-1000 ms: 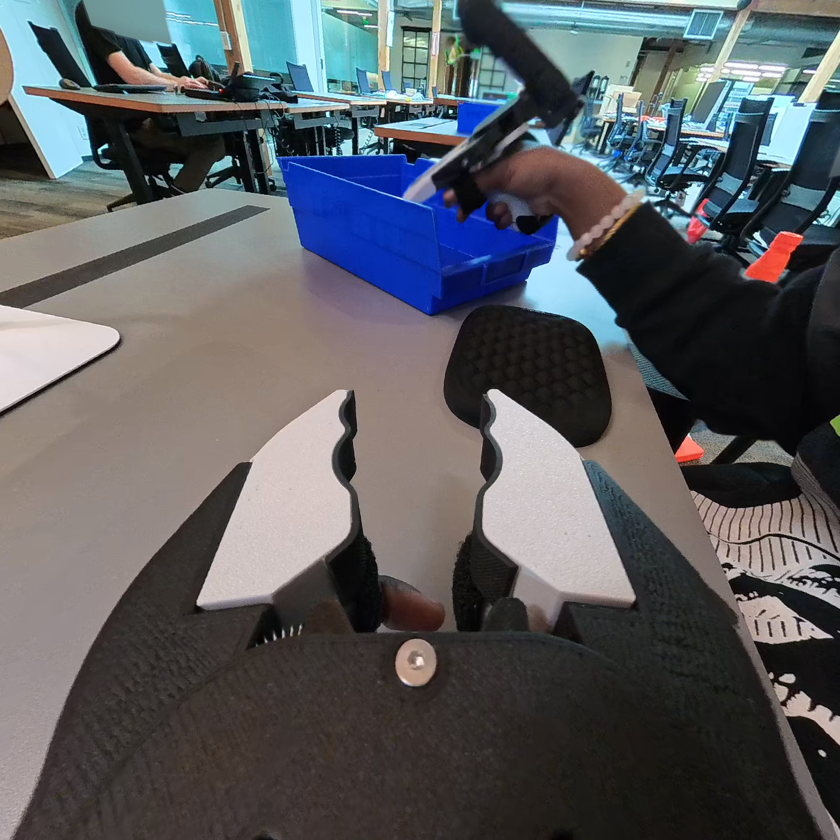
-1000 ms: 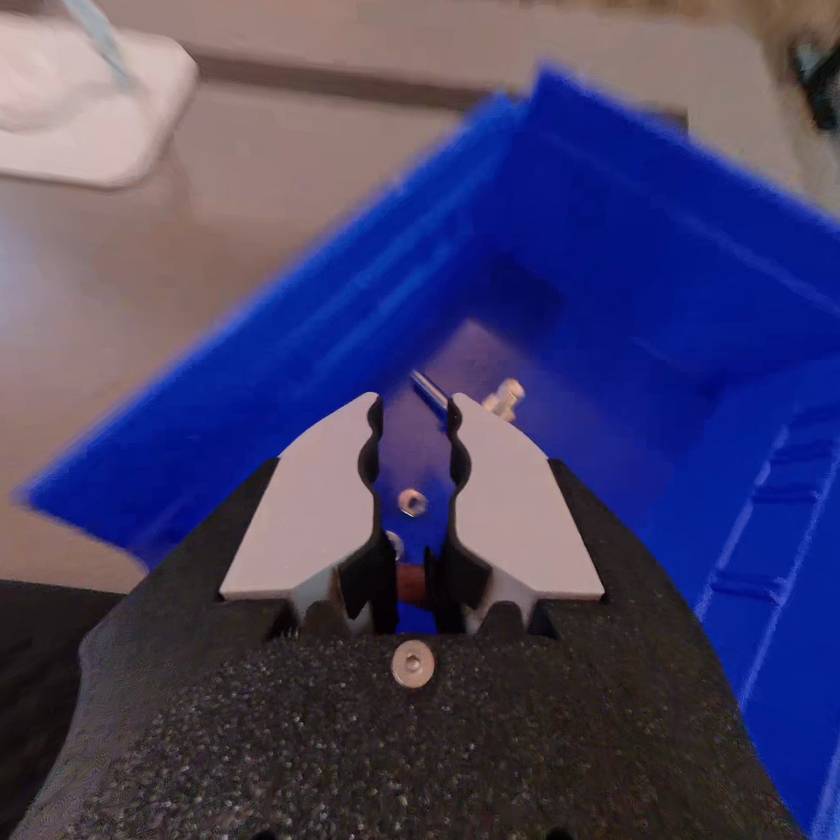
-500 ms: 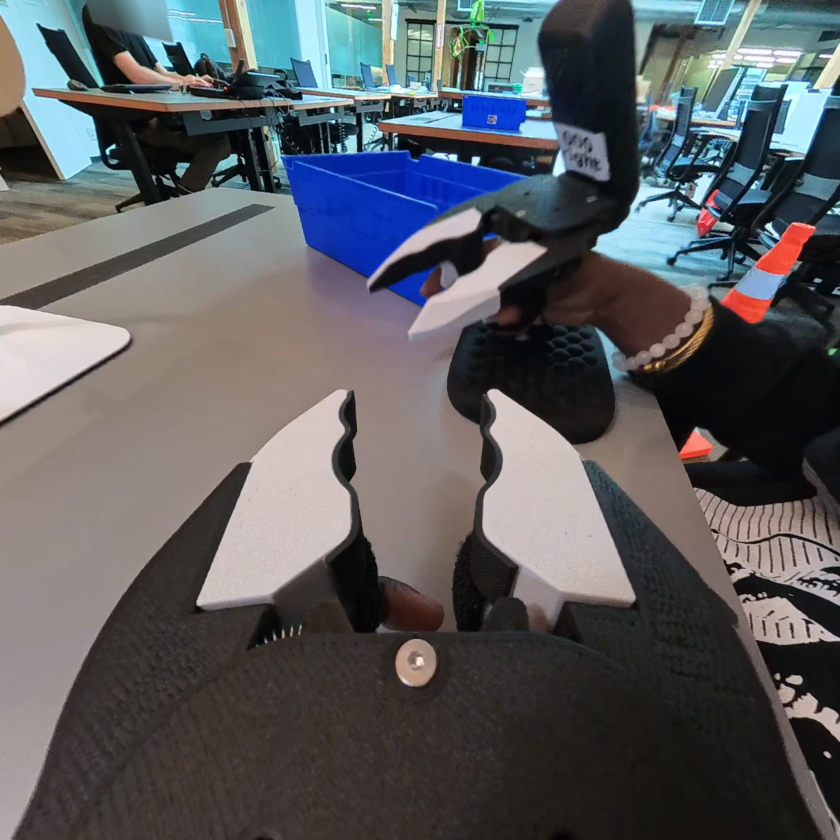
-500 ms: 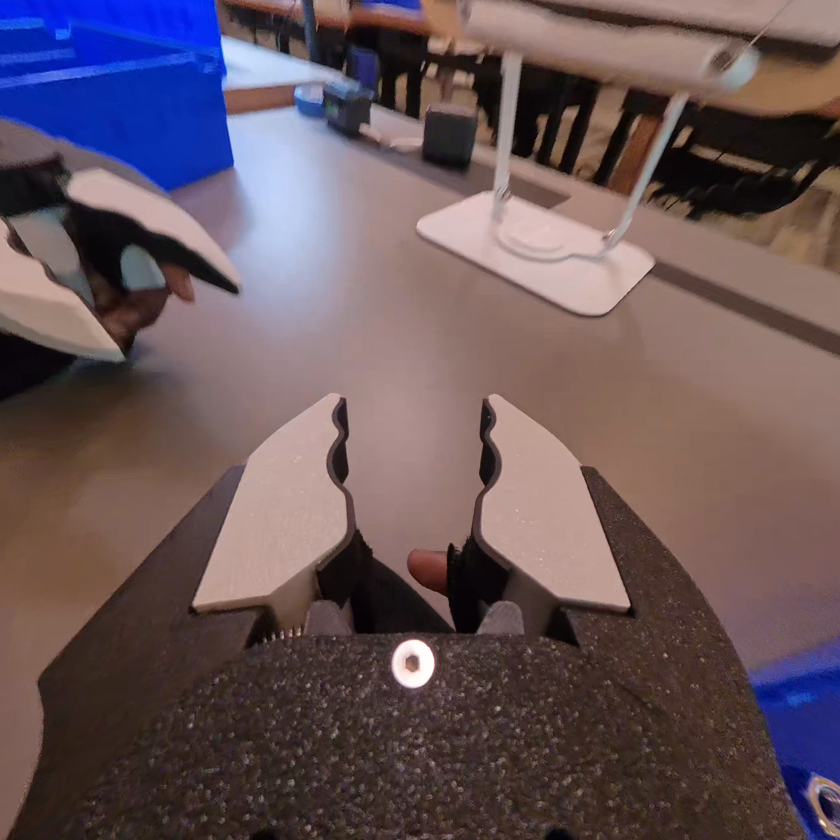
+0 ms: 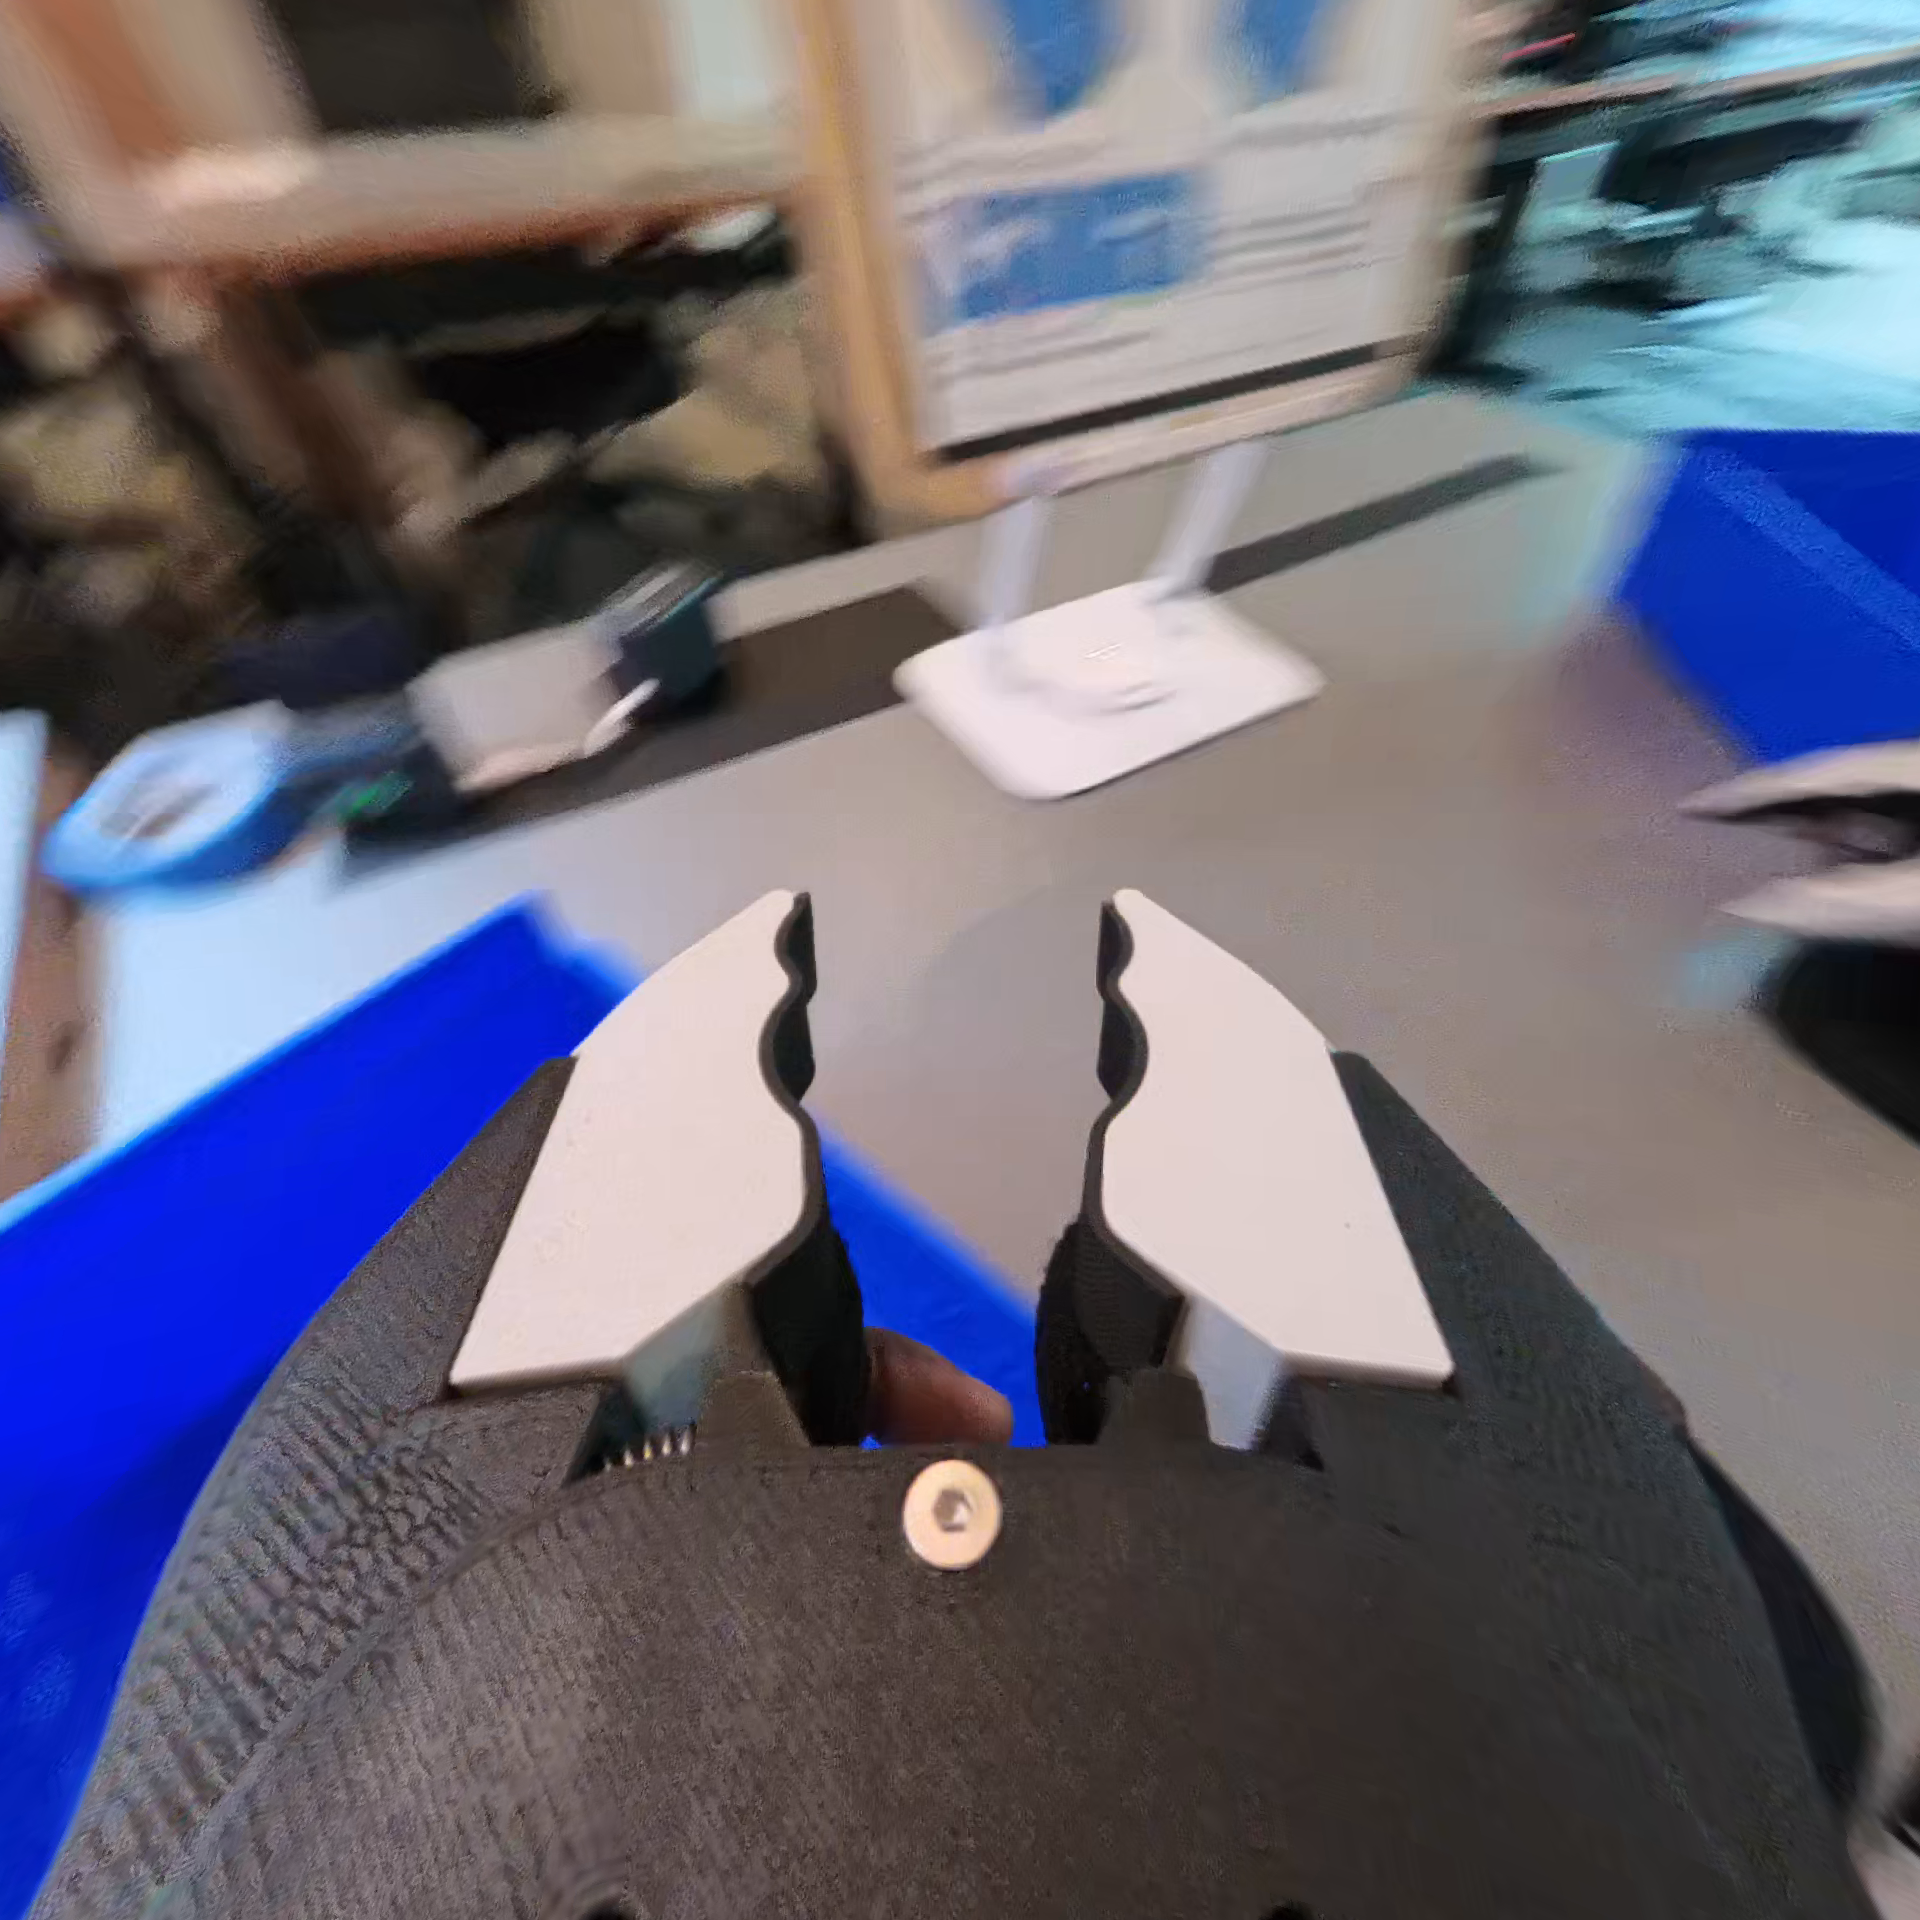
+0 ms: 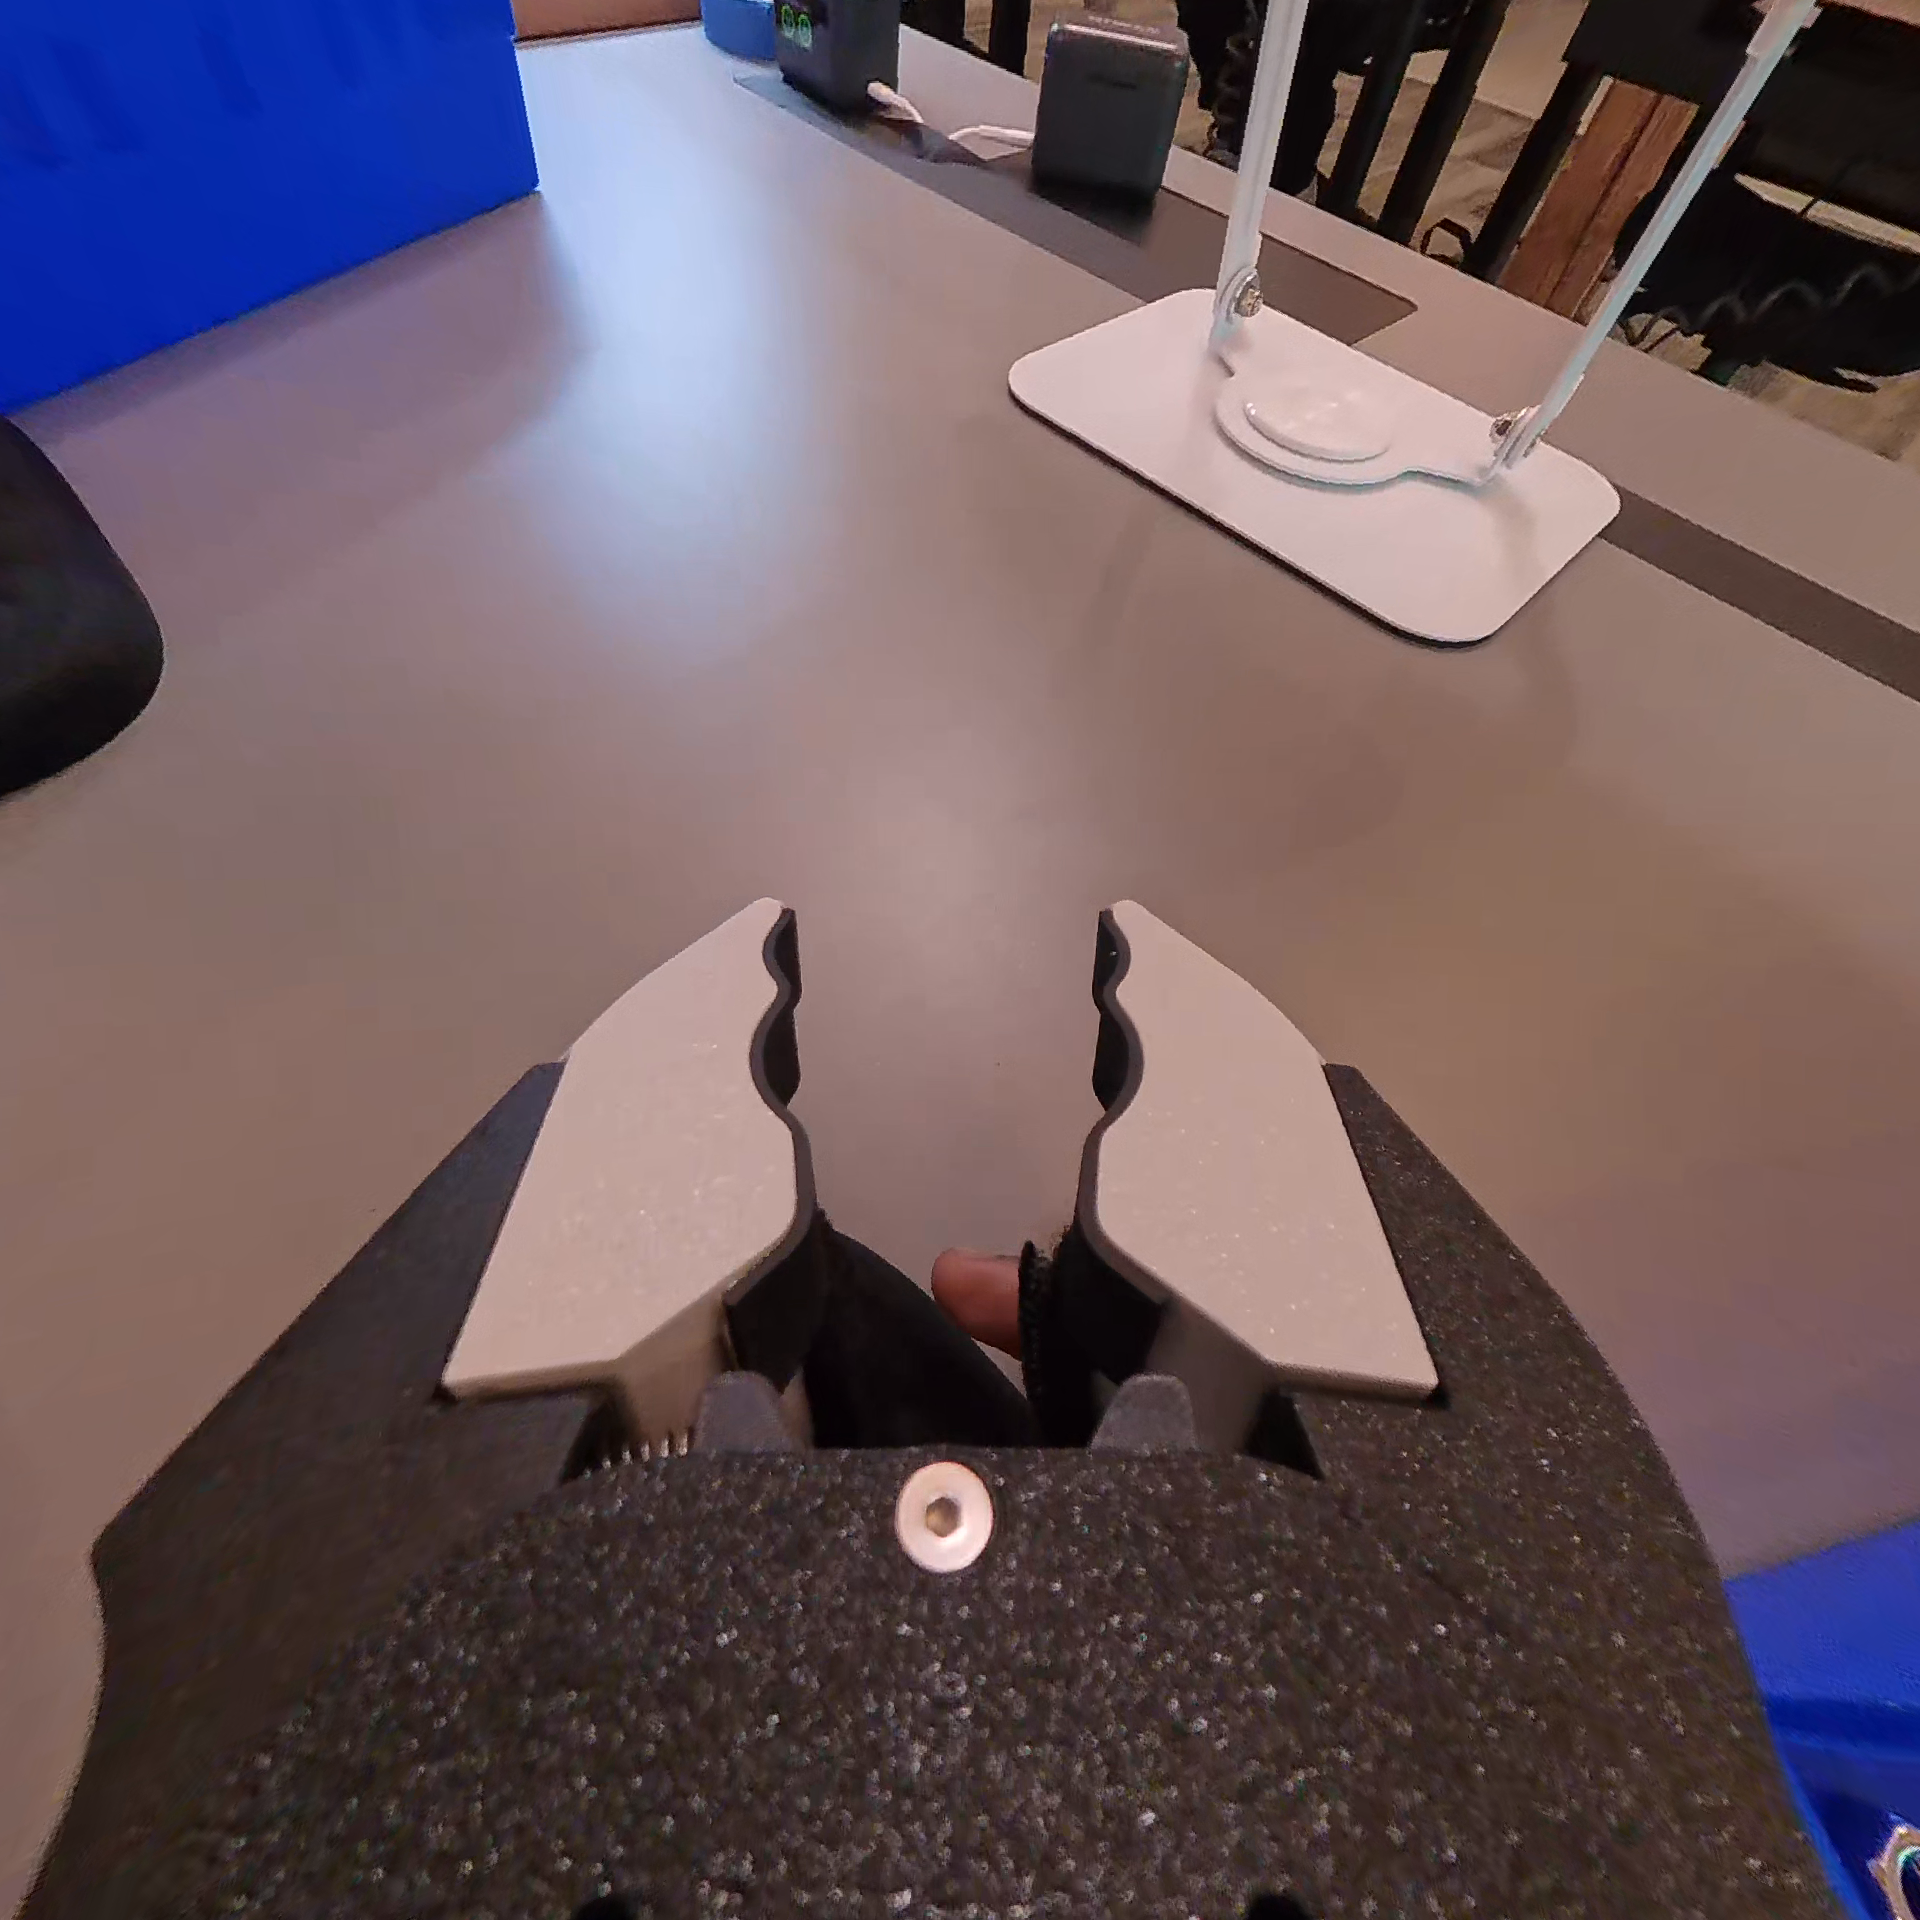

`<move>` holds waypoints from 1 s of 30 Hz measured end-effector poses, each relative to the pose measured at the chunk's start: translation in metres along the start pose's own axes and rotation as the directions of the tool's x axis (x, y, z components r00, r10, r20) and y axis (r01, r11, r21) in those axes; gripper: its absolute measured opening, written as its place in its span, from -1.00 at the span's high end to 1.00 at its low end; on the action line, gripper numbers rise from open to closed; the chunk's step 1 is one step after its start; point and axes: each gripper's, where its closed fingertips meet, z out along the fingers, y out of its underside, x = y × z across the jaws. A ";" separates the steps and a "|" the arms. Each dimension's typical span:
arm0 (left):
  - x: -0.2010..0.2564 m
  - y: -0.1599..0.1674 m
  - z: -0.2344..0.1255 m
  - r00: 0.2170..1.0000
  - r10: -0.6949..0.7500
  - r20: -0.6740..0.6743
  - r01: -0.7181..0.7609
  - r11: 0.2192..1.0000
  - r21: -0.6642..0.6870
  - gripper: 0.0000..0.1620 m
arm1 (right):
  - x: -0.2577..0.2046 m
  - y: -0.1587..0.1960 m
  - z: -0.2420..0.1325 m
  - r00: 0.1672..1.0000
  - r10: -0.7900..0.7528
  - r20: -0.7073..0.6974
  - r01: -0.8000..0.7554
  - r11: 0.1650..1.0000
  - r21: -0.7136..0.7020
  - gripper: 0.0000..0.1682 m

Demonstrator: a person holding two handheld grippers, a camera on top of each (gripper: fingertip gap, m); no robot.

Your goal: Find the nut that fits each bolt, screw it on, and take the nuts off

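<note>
No bolt or nut shows clearly in either view. My left gripper (image 5: pixel 956 909) is open and empty; the left wrist view is motion-blurred. It hangs over the corner of a blue bin (image 5: pixel 260 1299) at the lower left. My right gripper (image 6: pixel 945 920) is open and empty above the bare grey table (image 6: pixel 727 623). It also shows in the left wrist view (image 5: pixel 1829 842) at the right edge, too blurred to read. A second blue bin (image 5: pixel 1787 582) stands at the right, also seen in the right wrist view (image 6: pixel 260 177). Another blue bin's edge (image 6: pixel 1829 1662) lies just right of my right gripper.
A white stand base (image 6: pixel 1320 468) with two thin legs stands on the table ahead, also seen in the left wrist view (image 5: pixel 1101 686). A black textured pad (image 6: pixel 62 623) lies at the left edge. Dark small devices (image 6: pixel 1107 104) sit on a black strip at the far edge. One gripper's finger ends stand about 40 cm off the other's.
My left gripper has swung fast to the left, from facing the far blue bin to hanging over a near one. My right gripper left the bin, opened, and now hovers over the table.
</note>
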 end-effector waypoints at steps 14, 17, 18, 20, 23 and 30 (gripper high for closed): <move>-0.158 0.178 0.055 0.886 -0.192 0.422 0.425 0.699 -0.575 0.52 | -0.001 -0.001 -0.001 0.999 -0.035 -0.022 0.036 0.999 0.010 0.34; -0.159 0.183 0.059 0.888 -0.169 0.428 0.420 0.677 -0.605 0.53 | 0.000 -0.002 -0.002 1.000 -0.023 -0.020 0.023 1.000 0.016 0.34; -0.160 0.184 0.058 0.889 -0.152 0.431 0.413 0.671 -0.616 0.55 | 0.001 -0.002 -0.002 1.000 -0.019 -0.019 0.019 1.000 0.017 0.34; -0.159 0.185 0.055 0.893 -0.141 0.427 0.408 0.654 -0.637 0.55 | 0.001 -0.002 -0.002 1.000 -0.016 -0.018 0.017 1.000 0.019 0.34; -0.160 0.188 0.046 0.894 -0.132 0.428 0.411 0.620 -0.668 0.55 | 0.001 -0.002 -0.002 1.000 -0.019 -0.019 0.019 1.000 0.023 0.34; -0.157 0.193 0.031 0.900 -0.105 0.424 0.396 0.607 -0.690 0.57 | 0.001 -0.002 -0.002 1.000 -0.013 -0.015 0.014 1.000 0.024 0.34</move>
